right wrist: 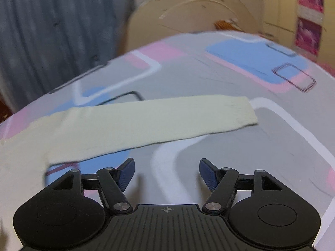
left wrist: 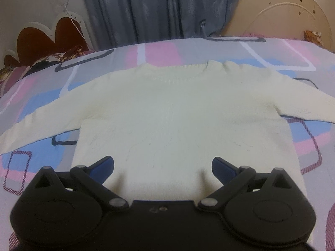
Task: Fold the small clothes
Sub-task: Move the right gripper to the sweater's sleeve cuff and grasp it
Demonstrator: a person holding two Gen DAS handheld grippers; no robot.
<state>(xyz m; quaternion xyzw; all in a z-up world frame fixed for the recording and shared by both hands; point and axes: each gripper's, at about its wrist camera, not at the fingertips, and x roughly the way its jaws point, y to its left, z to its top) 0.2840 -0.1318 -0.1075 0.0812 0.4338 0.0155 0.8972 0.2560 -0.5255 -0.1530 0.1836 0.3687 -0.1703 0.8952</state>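
Trouble is waiting mostly in how thin and loose this sweater is. It is lying spread flat on the bed, neck away from the person, both sleeves stretched out sideways. The left gripper is hanging over the hem with its jaws standing wide apart and holding nothing; the sweater's body is lying straight ahead between them. The right gripper is hovering over bare bedcover, jaws equally wide and empty, with the right sleeve lying just ahead of them and its cuff off to the right.

If the jaws are closing on the sleeve, I'd worry they are pinching the bedcover along with the knit, since the two are lying tight together. A grab far from the cuff could be leaving the end dangling and crumpling the fold. The right view is blurring, so aim may be suffering too.
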